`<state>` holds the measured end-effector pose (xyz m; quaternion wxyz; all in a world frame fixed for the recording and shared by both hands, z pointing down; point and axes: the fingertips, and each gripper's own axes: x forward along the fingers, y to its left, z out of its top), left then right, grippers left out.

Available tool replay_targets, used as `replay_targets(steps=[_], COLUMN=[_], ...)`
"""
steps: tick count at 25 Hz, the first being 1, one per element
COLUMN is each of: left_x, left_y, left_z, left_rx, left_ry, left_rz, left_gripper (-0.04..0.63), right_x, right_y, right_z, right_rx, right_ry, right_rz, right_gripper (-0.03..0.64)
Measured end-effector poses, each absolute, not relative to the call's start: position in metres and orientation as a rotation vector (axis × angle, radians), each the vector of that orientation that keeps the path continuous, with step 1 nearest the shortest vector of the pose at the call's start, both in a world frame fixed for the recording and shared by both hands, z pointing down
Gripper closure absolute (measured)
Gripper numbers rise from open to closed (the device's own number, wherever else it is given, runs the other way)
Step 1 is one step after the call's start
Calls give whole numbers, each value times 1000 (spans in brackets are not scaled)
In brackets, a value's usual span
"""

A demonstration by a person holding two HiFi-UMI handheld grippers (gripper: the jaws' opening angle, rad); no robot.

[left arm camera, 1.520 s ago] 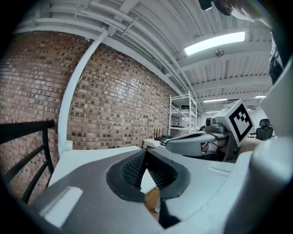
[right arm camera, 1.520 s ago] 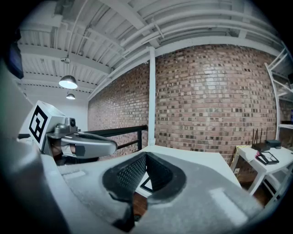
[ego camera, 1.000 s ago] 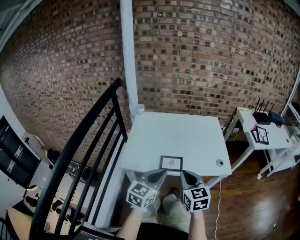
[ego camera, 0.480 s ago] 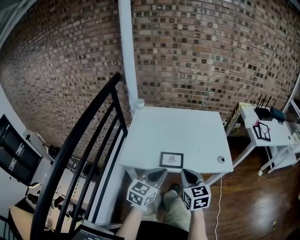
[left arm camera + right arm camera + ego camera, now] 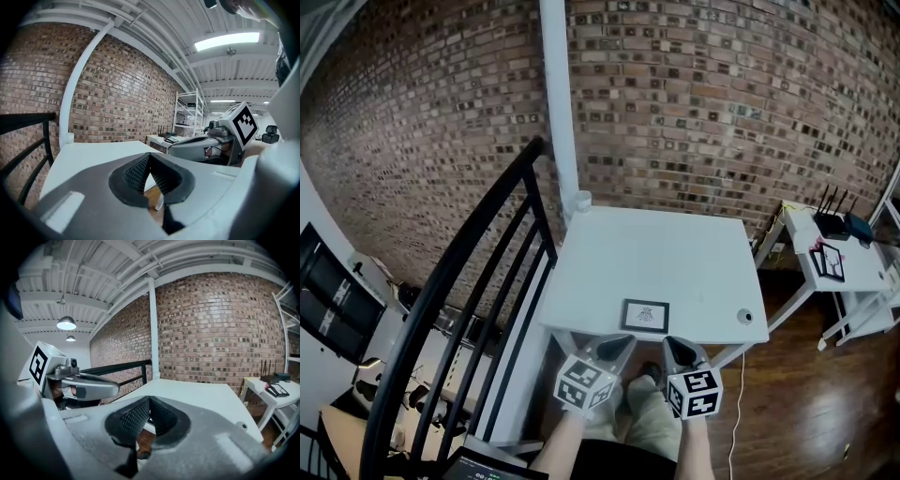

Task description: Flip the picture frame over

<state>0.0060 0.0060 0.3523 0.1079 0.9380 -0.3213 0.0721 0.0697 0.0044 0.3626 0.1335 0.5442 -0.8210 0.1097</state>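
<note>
Just inside the near edge of the white table lies a small dark picture frame, flat, with its pale picture facing up. Short of that edge hover 2 grippers, the left gripper below the frame's left corner and the right gripper below its right corner, each with jaws pressed fully together on nothing, neither touching the frame. Behind the table rise a white post and a brick wall, with a black railing at left and wooden floor at right.
</note>
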Motion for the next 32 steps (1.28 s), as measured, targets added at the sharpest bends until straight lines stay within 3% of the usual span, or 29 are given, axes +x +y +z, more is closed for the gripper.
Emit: replay_targets(steps=[32], left_x=[4], left_y=[-4], left_z=[379], left_rx=[2699], left_ry=[-941], left_rz=[256], left_gripper=[580], right_x=[69], right_y=[-4], right_z=[391], right_rx=[1529], right_ry=[-2354], right_rz=[395], right_gripper=[624])
